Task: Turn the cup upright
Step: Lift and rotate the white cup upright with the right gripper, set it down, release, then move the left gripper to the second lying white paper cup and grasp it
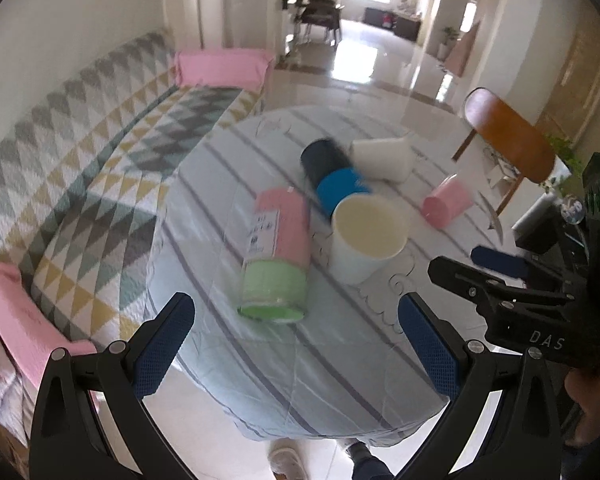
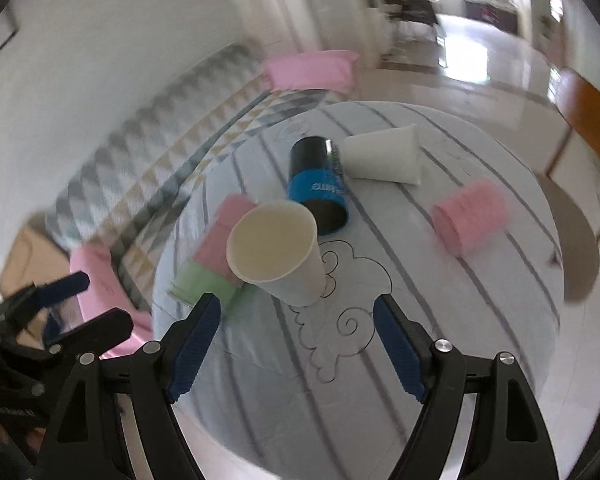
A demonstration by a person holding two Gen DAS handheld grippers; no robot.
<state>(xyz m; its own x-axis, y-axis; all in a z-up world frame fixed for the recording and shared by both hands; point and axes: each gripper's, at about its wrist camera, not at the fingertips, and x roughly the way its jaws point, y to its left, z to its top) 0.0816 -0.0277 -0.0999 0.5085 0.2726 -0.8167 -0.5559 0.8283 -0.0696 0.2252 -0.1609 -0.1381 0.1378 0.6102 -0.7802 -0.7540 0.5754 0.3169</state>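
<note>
On the round tabletop (image 2: 480, 320) under its striped cloth, we see five cups close together, and one white paper cup (image 2: 278, 254) already stands mouth up near the middle, just ahead of our right gripper (image 2: 296, 338). The others lie on their sides. A pink-and-green cup (image 1: 278, 252) lies to the left of the standing one, its long axis running towards us with the green mouth nearest our left gripper (image 1: 296, 346). A blue-and-black cup (image 2: 316, 184) lies just behind the standing cup, mouth towards us. Farther back a second white cup (image 2: 384, 156) lies crosswise, just beside the black base of the blue one; whether they touch we cannot tell. A small pink cup (image 2: 470, 218) lies apart to the right.

We judge the pink-and-green cup the likeliest next candidate: it sits straight ahead of the left fingers (image 1: 164, 348), between their line of reach, and nearer the left hand than the right. Because its axis points along our approach, we would need to turn the wrist or come from the side to span its wall.

Both pairs of fingers are spread wide and hold nothing, touching no cup. The right fingers (image 2: 194, 346) frame the upright white cup without contact, hovering above the tabletop's near edge.
</note>
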